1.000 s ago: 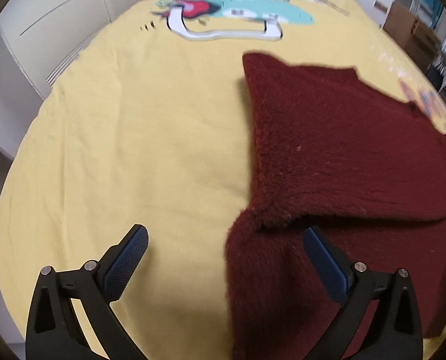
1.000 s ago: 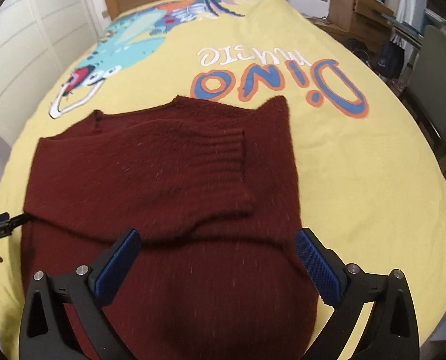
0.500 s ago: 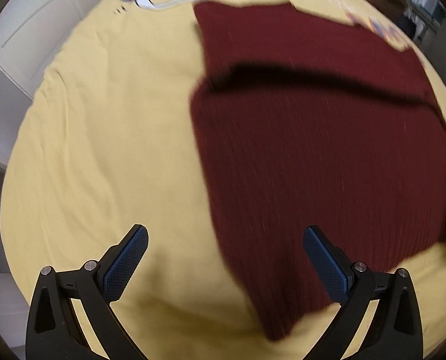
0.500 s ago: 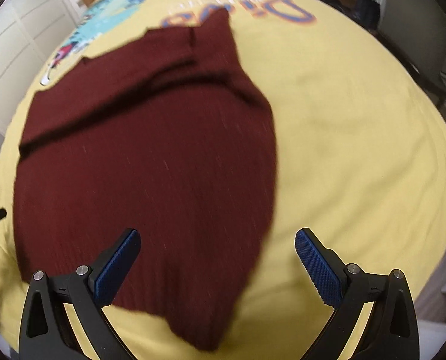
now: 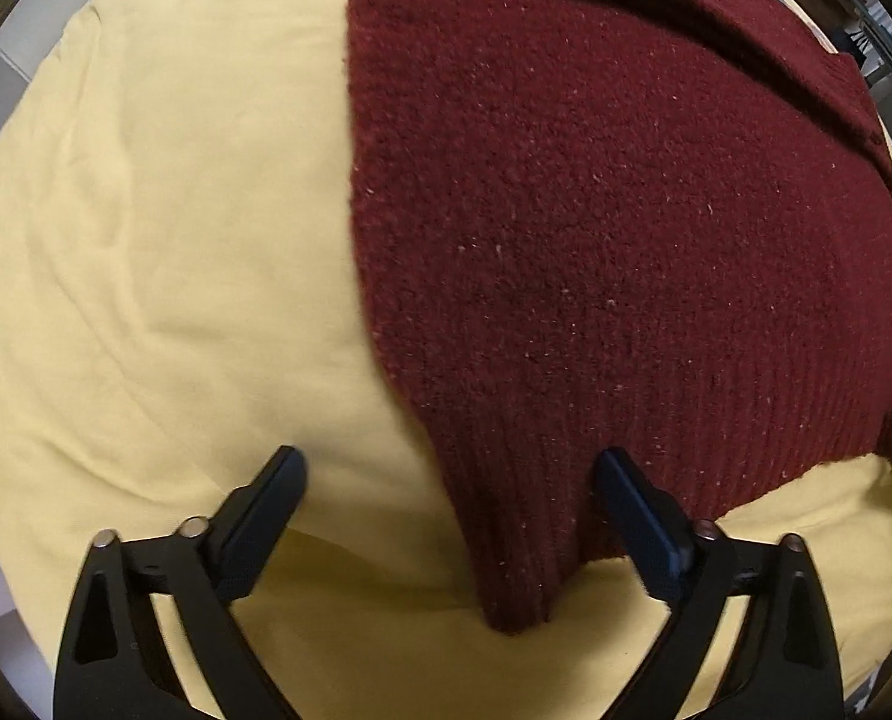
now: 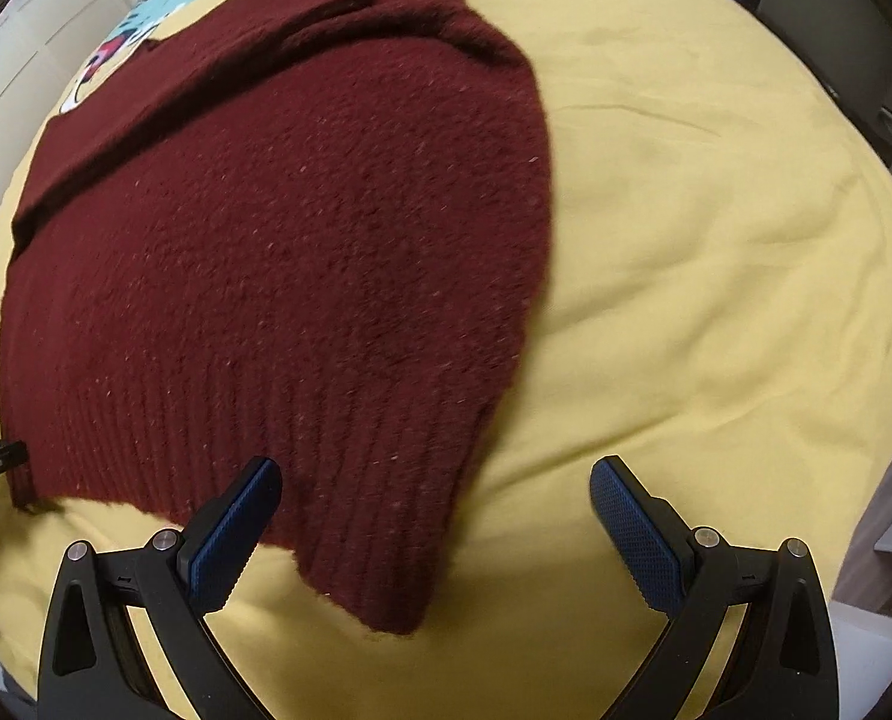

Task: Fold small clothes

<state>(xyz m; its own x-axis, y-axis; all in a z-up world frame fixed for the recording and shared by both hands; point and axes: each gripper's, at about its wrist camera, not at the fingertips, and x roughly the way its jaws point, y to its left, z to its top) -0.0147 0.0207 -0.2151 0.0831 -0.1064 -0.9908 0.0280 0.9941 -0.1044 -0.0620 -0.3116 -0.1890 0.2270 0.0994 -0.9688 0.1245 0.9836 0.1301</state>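
The maroon sweater (image 5: 596,228) is lying flat on the yellow bedspread (image 5: 146,240), filling each frame's centre. The left gripper (image 5: 449,516) and right gripper (image 6: 434,516) are both gaping wide, empty, straddling the ribbed hem's bottom corners, probably lining up to pinch them for folding.

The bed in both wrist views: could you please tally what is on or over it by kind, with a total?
Dark red knitted sweater: 1
Yellow bedspread: 1
Open gripper, each straddling a bottom hem corner: 2 (left gripper, right gripper)
Total: 4
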